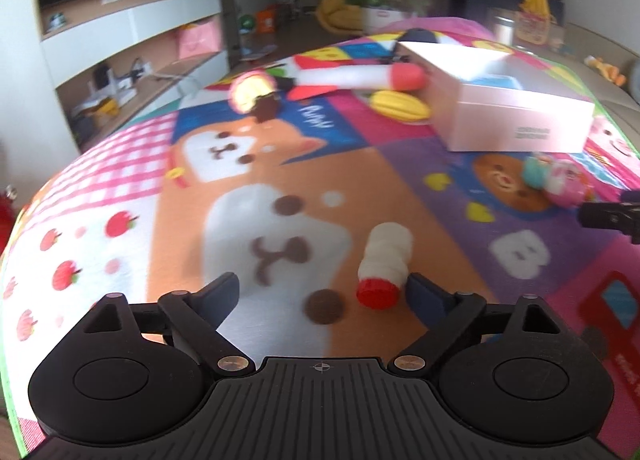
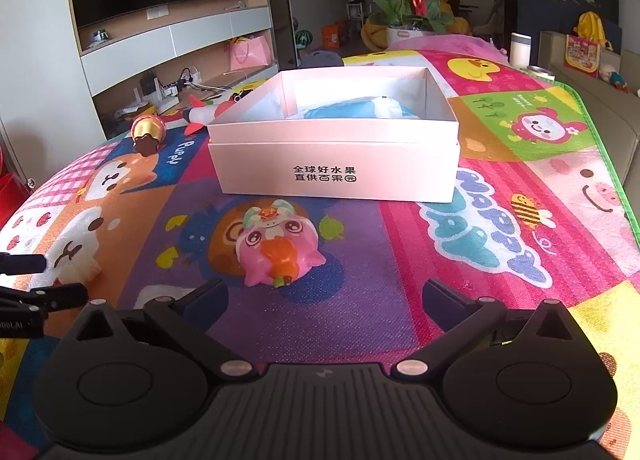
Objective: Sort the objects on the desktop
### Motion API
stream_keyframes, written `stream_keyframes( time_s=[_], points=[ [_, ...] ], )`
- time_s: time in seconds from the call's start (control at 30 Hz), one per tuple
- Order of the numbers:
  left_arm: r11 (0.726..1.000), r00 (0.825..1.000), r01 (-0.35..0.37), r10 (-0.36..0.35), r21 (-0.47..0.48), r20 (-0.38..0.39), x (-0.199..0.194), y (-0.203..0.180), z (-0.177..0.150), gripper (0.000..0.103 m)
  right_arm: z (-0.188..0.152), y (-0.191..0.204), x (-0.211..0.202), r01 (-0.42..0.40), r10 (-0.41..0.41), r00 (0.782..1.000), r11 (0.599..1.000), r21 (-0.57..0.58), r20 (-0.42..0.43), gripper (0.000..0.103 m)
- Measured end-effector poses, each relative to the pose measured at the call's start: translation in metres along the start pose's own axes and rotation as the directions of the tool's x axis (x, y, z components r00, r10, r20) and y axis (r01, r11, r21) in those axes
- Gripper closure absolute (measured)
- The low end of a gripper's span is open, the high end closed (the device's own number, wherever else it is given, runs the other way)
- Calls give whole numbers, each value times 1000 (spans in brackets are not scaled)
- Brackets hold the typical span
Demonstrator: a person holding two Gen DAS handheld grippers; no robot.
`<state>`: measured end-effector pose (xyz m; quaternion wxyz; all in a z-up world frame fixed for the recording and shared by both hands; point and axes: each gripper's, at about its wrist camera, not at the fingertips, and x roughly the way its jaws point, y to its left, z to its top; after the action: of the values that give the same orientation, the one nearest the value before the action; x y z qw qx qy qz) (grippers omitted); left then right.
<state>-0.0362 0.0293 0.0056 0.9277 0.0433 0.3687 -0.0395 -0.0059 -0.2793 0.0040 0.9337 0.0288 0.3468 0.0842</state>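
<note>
A white toy bottle with a red cap (image 1: 383, 266) lies on the cartoon mat, just inside the right finger of my open left gripper (image 1: 322, 292). A pink open box (image 1: 516, 112) (image 2: 336, 148) holds a blue item (image 2: 356, 108). A pink squishy animal toy (image 2: 278, 248) (image 1: 560, 178) lies on the mat in front of the box, just ahead of my open, empty right gripper (image 2: 324, 296). A rocket toy (image 1: 360, 78) (image 2: 208, 110), a yellow fruit toy (image 1: 400, 106) and an ice-cream toy (image 1: 256, 94) (image 2: 148, 134) lie left of the box.
The colourful mat (image 2: 500, 220) covers the table. The right gripper's tip (image 1: 608, 216) shows at the right edge of the left wrist view; the left gripper (image 2: 28, 284) shows at the left edge of the right view. A white cup (image 2: 520, 49) stands at the far right corner.
</note>
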Motion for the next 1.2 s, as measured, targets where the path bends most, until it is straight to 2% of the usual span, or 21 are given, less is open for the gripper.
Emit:
stream_keyframes(
  time_s=[0.17,0.37,0.53,0.63,0.77,1.07,1.2],
  points=[
    [998,1000,-27,27,-47,-3,-2,17,-3,7,1,-4,5,8,-7,1000,1000,26,-25,0],
    [997,1000,5,-6,-78,-7,-8,22,-8,6,1,-3,6,14,-14,999,1000,18,-32,0],
    [982,990,138,-138,-130,9,-14,11,-6,6,1,0,8,27,-27,999,1000,1,-39,0],
    [975,988,155,-155,-162,15,-12,-4,-5,6,1,5,11,49,-50,997,998,-29,-52,0],
    [972,986,168,-168,-164,17,-9,-19,-1,7,0,11,13,76,-80,995,995,-68,-65,0],
    [968,972,237,-236,-77,23,18,-44,21,6,0,10,13,75,-79,995,995,-67,-66,0],
    [977,979,203,-202,-57,32,21,-45,23,4,0,10,14,77,-82,994,995,-70,-67,0]
  ],
)
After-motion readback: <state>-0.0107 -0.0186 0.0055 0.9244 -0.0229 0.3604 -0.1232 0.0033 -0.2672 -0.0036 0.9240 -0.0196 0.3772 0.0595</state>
